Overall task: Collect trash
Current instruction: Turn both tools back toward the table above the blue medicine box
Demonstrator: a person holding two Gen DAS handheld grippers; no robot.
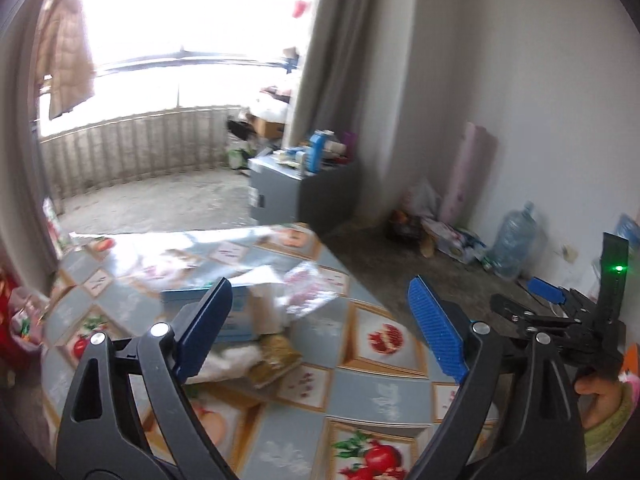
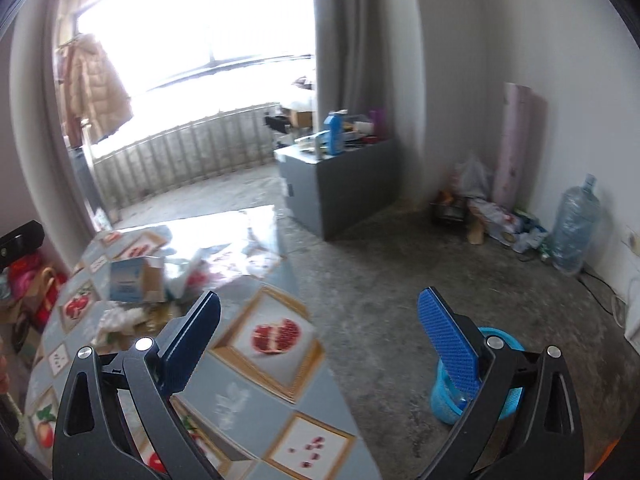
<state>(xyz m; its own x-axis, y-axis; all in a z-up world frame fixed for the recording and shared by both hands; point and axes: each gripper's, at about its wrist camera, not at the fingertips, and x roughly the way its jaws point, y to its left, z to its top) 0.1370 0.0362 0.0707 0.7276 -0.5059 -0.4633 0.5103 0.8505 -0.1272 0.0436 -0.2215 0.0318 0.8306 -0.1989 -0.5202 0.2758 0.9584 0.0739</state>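
A heap of trash lies on the table with the fruit-pattern cloth (image 1: 372, 392): a light-blue cardboard box (image 1: 244, 320), a paper roll (image 1: 262, 308), a clear plastic bag (image 1: 308, 288), white tissue (image 1: 228, 360) and a brown wrapper (image 1: 276, 356). My left gripper (image 1: 320, 300) hangs open just in front of the heap, holding nothing. My right gripper (image 2: 320, 296) is open and empty over the table's right edge, with the box (image 2: 132, 278) and tissue (image 2: 120, 318) far to its left. A blue mesh basket (image 2: 444, 400) stands on the floor behind its right finger. In the left wrist view, the right gripper (image 1: 532, 300) shows at the right edge.
A grey cabinet (image 2: 340, 188) loaded with bottles stands past the table. By the right wall are a water jug (image 2: 576, 228), a pink roll (image 2: 514, 140) and bags. Red bags (image 2: 28, 280) sit left of the table. Bare concrete floor (image 2: 400, 272) lies between table and wall.
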